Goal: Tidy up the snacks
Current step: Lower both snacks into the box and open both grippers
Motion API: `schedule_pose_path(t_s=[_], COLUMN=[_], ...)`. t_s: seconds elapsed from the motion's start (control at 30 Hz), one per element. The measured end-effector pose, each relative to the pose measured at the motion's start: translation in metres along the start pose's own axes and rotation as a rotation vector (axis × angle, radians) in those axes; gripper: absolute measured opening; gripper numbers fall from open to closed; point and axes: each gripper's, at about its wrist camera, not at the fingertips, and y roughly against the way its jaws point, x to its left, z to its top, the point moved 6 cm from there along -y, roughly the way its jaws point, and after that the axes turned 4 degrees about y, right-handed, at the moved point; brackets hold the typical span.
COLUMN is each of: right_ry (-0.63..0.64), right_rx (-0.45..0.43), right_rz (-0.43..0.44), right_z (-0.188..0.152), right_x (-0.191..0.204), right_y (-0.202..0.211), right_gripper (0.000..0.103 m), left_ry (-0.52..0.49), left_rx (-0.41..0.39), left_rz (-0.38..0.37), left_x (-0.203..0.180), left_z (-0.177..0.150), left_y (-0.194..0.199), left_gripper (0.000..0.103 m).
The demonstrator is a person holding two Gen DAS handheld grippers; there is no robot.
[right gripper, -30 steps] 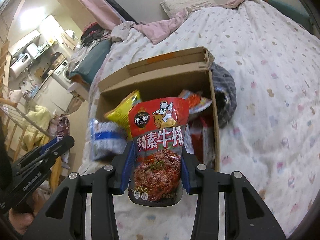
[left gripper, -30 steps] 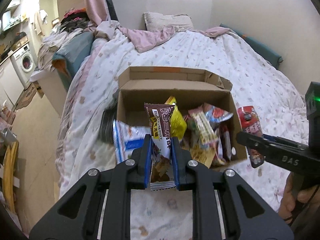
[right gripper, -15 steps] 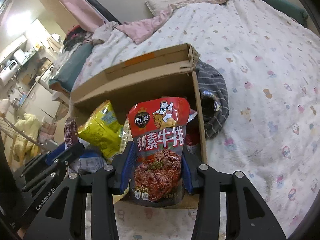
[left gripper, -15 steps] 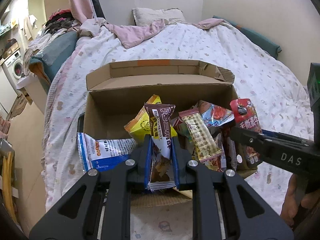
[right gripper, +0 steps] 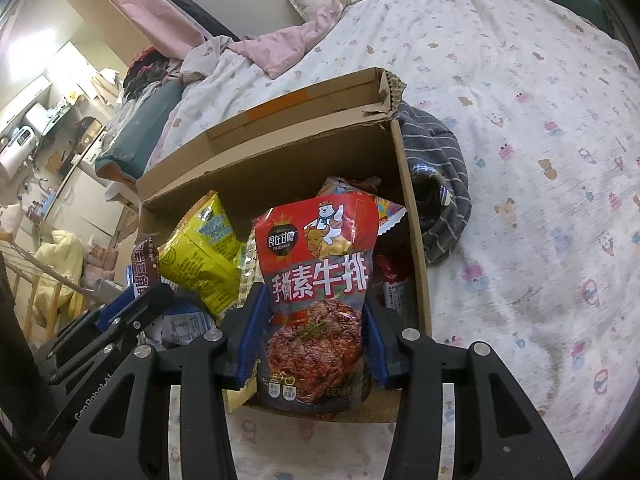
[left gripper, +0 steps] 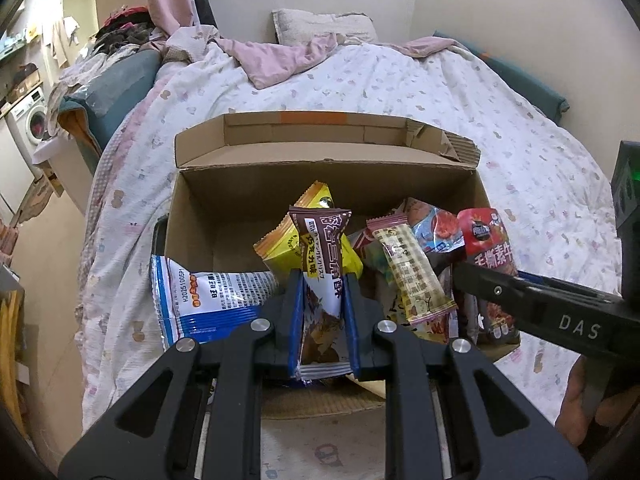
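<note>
The left tongs are pinching a slim brown foil snack packet over the open cardboard box on the bed. The right tongs are opening around a red plastic steak-snack pouch. Both packs are likely handling light, crinkly and slippery; mid-body holds are suiting them.

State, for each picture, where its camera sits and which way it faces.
Left wrist: on the left gripper, facing down into the brown cardboard box; brown snack packet gripped; person's hand visible.
Right wrist: on the right gripper, opening around the red steak-print pouch.
Shared: box, yellow crinkled packet.
</note>
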Motion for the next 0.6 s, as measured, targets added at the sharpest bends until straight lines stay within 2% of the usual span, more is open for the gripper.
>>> schedule_pose_path(t_s=[0.17,0.23,0.3,0.33,0.4,0.43,0.47,0.5,0.57,0.6], right_ry=[-0.010,-0.016,-0.013,-0.014,-0.019,-0.023,-0.026,-0.025,-0.013,-0.009], right_rx=[-0.004,-0.002,-0.004,-0.009,-0.018,-0.016,-0.019,-0.026,-0.054,-0.072], right_rz=[0.008,0.014,0.017,0.016,0.026,0.032,0.042,0.050,0.050,0.051], right_z=[-0.001,-0.001,-0.001,0.000,0.001,0.001,0.002,0.002,0.004,0.006], right_x=[0.000,0.000,0.000,0.000,0.000,0.001,0.002,0.003,0.006,0.007], right_y=[-0.001,-0.001,0.000,0.001,0.004,0.004,0.006,0.008,0.016,0.019], right_gripper=[0.052,0.054,0.056,0.060,0.065,0.069,0.078,0.082,0.097,0.098], left_ry=[0.008,0.012,0.019,0.018,0.022,0.032,0.045,0.060,0.068,0.064], left_rx=[0.016,0.030,0.031,0.027,0.018,0.008,0.000,-0.009,-0.017,-0.021], left_rz=[-0.004,-0.023,-0.035,-0.033,-0.022,-0.014,-0.005,-0.003,-0.015,-0.013], left_x=[0.001,0.001,0.001,0.001,0.001,0.003,0.005,0.007,0.008,0.009], left_z=[-0.002,-0.004,-0.005,-0.004,-0.003,-0.002,-0.001,0.000,0.000,0.001], left_y=[-0.001,-0.002,-0.001,-0.001,0.002,0.004,0.006,0.009,0.013,0.016], left_gripper=[0.019,0.028,0.041,0.045,0.061,0.065,0.072,0.076,0.076,0.076])
